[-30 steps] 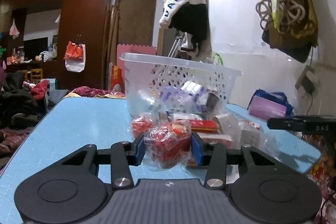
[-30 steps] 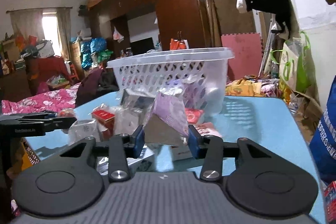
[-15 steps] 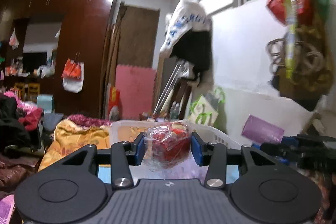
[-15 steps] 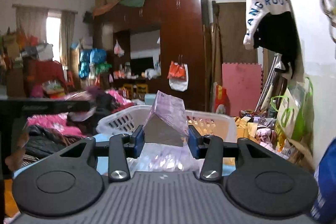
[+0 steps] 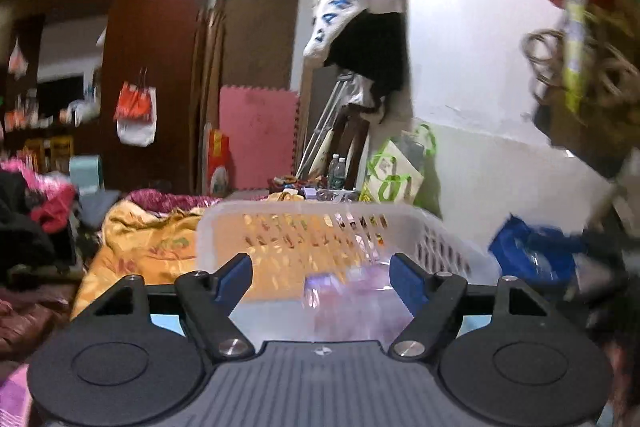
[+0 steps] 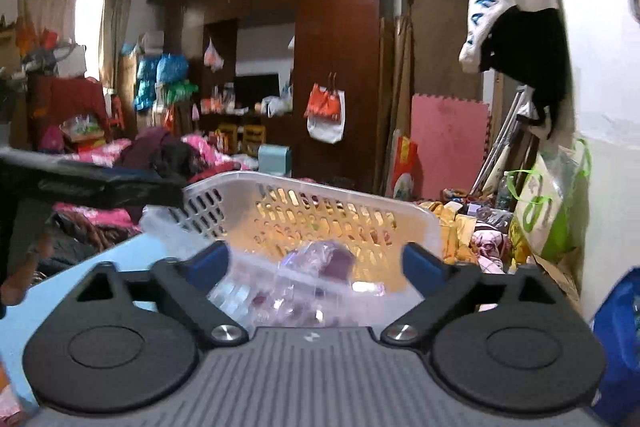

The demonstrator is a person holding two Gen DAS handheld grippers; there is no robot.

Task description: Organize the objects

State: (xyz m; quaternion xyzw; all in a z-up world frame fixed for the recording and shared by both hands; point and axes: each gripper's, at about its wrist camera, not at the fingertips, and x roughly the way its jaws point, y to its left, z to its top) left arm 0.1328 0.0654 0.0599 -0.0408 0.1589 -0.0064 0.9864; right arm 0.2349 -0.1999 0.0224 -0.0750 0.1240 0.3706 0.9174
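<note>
Both released since half a second ago: red snack packet in clear wrap gone from between the blue pads of the left gripper (image 5: 321,277), purple-and-grey foil packet gone from the right gripper (image 6: 316,263). Jaws of both just opened, now standing wide, nothing pressed between the pads.

Directly ahead of and below the left gripper: white perforated plastic laundry basket (image 5: 400,215), seen from above its near rim. Inside it, just past the fingertips, a blurred pale purple packet in shiny clear wrapping (image 5: 352,291); cannot tell more of the shape because of the blur. No sharp view of the red packet; cannot tell where it lies. Beyond the far wall of the basket, a crumpled yellow-orange cloth (image 5: 148,239), visible also through the holes.

Ahead of the right gripper: same white basket (image 6: 424,223), its near rim crossing between the two fingers. Below the fingertips and inside the basket, a clear crinkled plastic bag with purple contents (image 6: 320,259), blurred. To the left of this gripper, a bare strip of light blue tabletop (image 6: 116,251), and above it, at the left edge, a black bar of the other gripper (image 6: 100,183) reaching toward the basket's left corner.

To the right of the left gripper, beside the basket, a blue plastic bag (image 5: 532,251).
</note>
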